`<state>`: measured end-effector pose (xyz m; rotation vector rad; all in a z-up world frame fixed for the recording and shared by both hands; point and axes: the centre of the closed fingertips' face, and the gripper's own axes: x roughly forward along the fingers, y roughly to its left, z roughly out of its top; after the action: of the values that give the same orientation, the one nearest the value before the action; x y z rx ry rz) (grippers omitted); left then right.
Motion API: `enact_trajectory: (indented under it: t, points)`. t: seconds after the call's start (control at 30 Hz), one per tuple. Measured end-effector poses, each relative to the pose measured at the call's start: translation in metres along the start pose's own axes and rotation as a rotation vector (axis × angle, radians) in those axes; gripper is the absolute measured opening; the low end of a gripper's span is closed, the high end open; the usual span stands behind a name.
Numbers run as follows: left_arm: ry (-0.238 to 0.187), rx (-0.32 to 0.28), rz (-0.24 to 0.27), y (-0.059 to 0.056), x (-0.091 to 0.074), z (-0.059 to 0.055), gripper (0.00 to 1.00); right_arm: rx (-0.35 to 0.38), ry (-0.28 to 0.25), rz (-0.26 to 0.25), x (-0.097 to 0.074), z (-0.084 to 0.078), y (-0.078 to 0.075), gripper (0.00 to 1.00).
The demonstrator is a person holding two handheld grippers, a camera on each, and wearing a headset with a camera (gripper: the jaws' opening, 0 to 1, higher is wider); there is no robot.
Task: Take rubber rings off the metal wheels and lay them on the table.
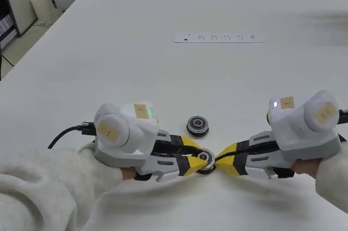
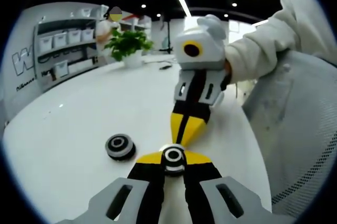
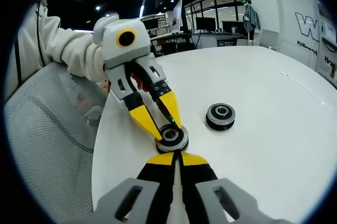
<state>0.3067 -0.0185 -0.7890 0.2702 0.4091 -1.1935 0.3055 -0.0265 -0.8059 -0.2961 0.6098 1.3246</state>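
Left gripper (image 1: 200, 159) comes in from the left of the held wheel (image 1: 205, 158), its yellow-tipped jaws clamped on either side of that wheel, which sits low on the white table (image 1: 136, 68) right in front of the person. In the left gripper view the wheel stands between the two tips, hub facing the camera. Its dark rubber ring (image 3: 184, 140) is on the rim. A second wheel (image 1: 197, 125) lies flat just beyond the held wheel, apart from both tools. A white power strip (image 1: 219, 37) lies well beyond the held wheel, toward the far side. Right gripper (image 1: 219, 163) reaches in from the right of the held wheel, jaws pressed together and tips touching its edge. I cannot tell whether they nip the ring.
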Motion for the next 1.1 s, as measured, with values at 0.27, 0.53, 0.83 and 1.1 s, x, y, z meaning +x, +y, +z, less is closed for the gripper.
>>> enact_trajectory:
  t: [0.27, 0.53, 0.83, 1.1]
  points:
    - [0.003, 0.009, -0.003, -0.0003, -0.0002, -0.0001, 0.13, 0.031, 0.017, -0.025, -0.0007, 0.0002, -0.0034, 0.00]
    - [0.000, 0.008, -0.002, -0.0002, -0.0001, -0.0001, 0.13, 0.108, 0.003, -0.018, -0.0009, 0.0003, -0.0040, 0.00]
    - [-0.006, 0.002, 0.004, 0.0018, -0.0010, -0.0006, 0.13, 0.168, -0.027, -0.058, -0.0008, 0.0023, -0.0056, 0.00]
    - [-0.007, 0.001, 0.005, 0.0014, -0.0010, -0.0006, 0.13, 0.229, 0.002, -0.052, -0.0035, -0.0008, -0.0029, 0.00]
